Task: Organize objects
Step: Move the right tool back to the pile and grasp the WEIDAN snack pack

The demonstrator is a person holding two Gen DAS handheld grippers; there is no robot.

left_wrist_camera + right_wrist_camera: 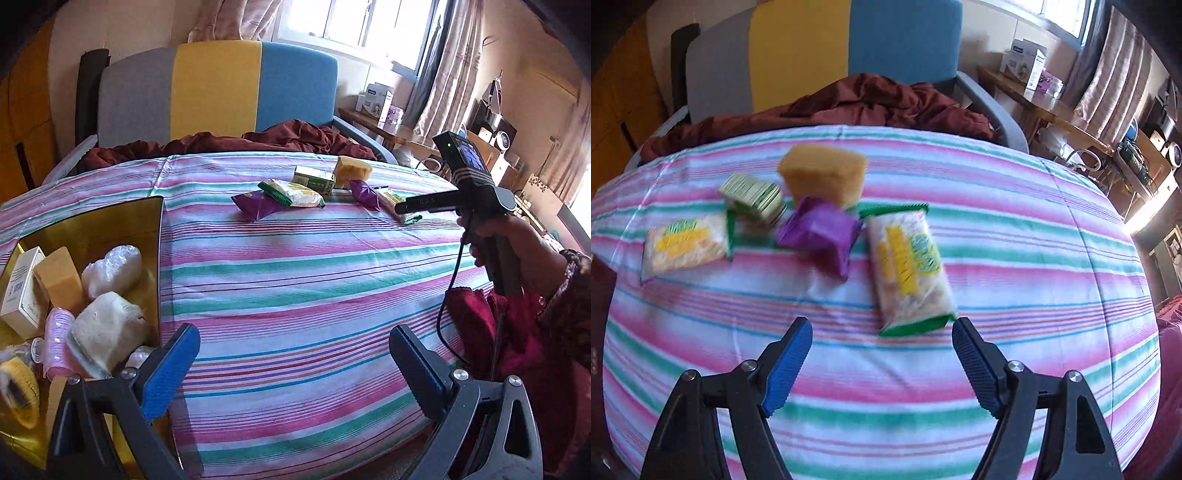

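Both grippers, right (pixel 882 365) and left (pixel 295 365), gaping wide, gripping nothing. Snack pack (pixel 908 269) just past right jaws, nearer the right one. Probably light, crinkly, slippery; best pinched across the narrow middle, gently.

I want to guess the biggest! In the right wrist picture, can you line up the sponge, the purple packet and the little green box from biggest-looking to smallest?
1. Sponge
2. Purple packet, close to the sponge in size, and nearer the camera, so unsure
3. Green box, clearly smallest
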